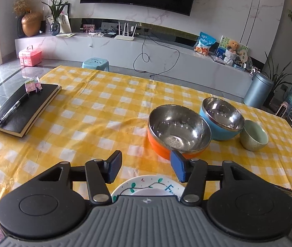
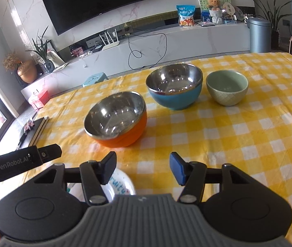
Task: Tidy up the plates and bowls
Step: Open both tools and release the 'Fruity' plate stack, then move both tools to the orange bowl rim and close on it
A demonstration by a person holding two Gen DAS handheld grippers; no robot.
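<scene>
Three bowls stand on the yellow checked tablecloth (image 1: 96, 111): an orange bowl (image 1: 156, 142) (image 2: 125, 138) with a steel lining, a blue steel-lined bowl (image 1: 214, 127) (image 2: 174, 98) behind it, and a small green ceramic bowl (image 1: 253, 136) (image 2: 226, 96) furthest right. A white plate (image 1: 148, 186) (image 2: 121, 185) with painted leaves and lettering lies at the near edge, partly hidden under both grippers. My left gripper (image 1: 147, 167) hangs open above the plate with nothing between its pads. My right gripper (image 2: 142, 168) is open too, just right of the plate, holding nothing. The left gripper's body (image 2: 22, 160) shows in the right wrist view.
A black notebook (image 1: 26, 111) with a pen and a small folded paper lies at the table's left end. Beyond the table are a TV cabinet (image 1: 146, 49), a blue stool (image 1: 95, 62) and a grey bin (image 1: 258, 89).
</scene>
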